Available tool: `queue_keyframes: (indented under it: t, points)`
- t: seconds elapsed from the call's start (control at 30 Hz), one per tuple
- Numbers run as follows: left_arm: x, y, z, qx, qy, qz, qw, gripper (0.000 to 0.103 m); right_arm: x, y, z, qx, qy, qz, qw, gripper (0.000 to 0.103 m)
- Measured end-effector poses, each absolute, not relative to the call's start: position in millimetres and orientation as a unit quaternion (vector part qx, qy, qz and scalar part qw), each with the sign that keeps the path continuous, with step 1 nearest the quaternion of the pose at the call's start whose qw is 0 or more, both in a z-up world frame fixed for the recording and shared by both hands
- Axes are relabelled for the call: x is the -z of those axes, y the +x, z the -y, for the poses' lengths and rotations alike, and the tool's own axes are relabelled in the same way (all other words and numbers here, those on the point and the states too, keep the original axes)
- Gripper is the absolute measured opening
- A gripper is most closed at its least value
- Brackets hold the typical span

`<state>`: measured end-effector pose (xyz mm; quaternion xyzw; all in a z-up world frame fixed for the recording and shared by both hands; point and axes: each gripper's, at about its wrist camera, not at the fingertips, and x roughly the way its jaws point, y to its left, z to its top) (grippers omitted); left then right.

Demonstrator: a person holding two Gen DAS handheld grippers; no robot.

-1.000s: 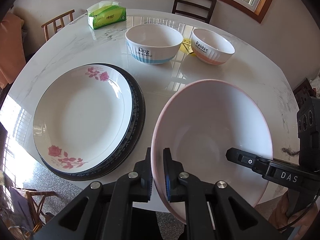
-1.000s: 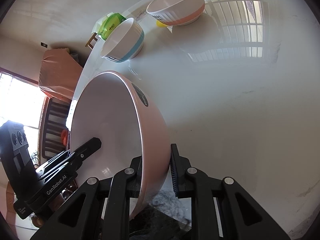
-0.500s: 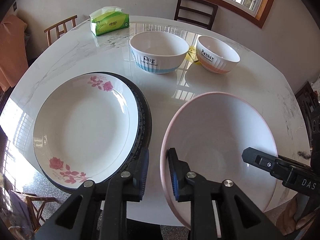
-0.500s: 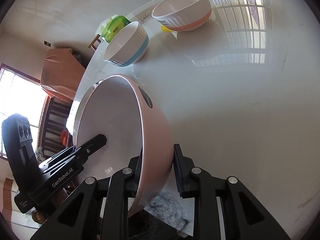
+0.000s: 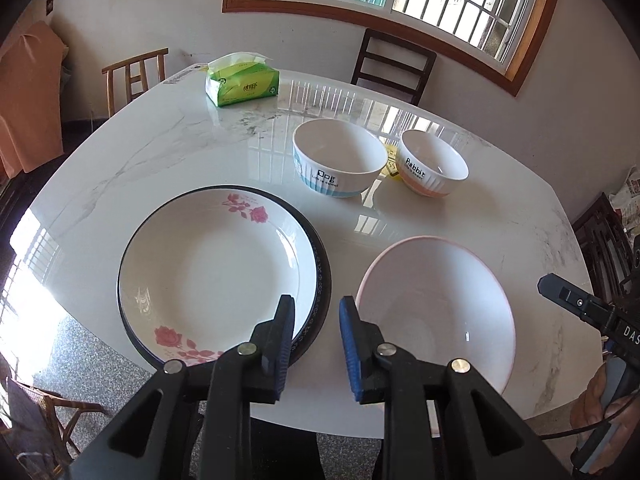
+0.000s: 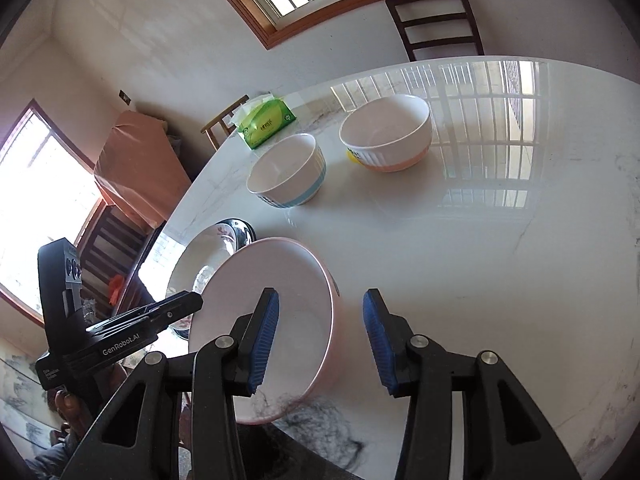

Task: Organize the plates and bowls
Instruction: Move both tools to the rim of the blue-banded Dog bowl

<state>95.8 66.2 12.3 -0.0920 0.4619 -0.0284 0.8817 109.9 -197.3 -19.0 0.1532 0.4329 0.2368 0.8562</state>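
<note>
A pink bowl with a white inside rests on the white marble table, just right of a rose-patterned plate stacked on a dark-rimmed plate. My left gripper hovers open above the gap between plate and bowl, holding nothing. My right gripper is above the pink bowl; its jaws are opening, with the rim in line between them but untouched. Farther back stand the blue-striped "Dog" bowl and the orange-banded "Rabbit" bowl.
A green tissue pack lies at the table's far edge. Wooden chairs stand behind the table. A small yellow item sits between the two far bowls. The table's near edge runs just below the pink bowl.
Both grippers were shut on the pink bowl's rim; they have let go, opened, and drawn back and up. The bowl now stands on the table.
</note>
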Motion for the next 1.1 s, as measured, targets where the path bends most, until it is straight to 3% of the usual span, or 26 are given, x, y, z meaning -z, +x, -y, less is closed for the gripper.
queue_keyframes:
  t: [0.33,0.8,1.1]
  points:
    - [-28,124,-57,0.089,-0.135,-0.495,0.854,0.024,23,115,228,-0.212,0.168,-0.436,0.858,0.042]
    - [-58,275,15,0.148,-0.135,-0.515,0.833,0.024,26,189,261,-0.2,0.215,-0.457,0.84,0.042]
    - [-43,309,-9,0.104,-0.102,-0.527,0.837,0.024,29,221,241,-0.249,0.212,-0.471,0.819,0.042]
